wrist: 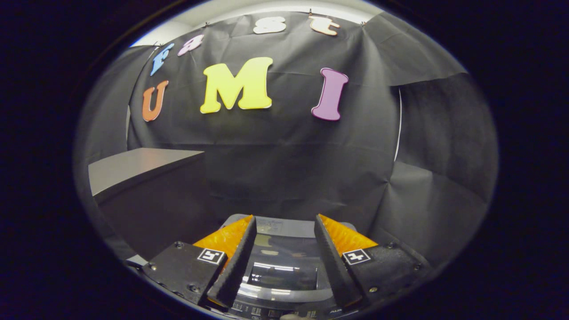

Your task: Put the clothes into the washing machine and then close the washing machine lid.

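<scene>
Gripper (pixel 284 222) spread wide, nothing between fingers. Washing machine (pixel 284 275) directly below and between fingers, glossy dark lid (pixel 284 262) lying flat, appears closed. Grey table (pixel 142 166) off to left, well apart.

1. Washing machine (pixel 284 266): top-loader, seen from above, lying below and between the fingers, grey body reaching just beyond their tips.
2. Lid (pixel 284 260): dark, glossy, see-through panel, down flat over the tub, catching light streaks.
3. Control strip at near edge, markings too small to tell.
</scene>
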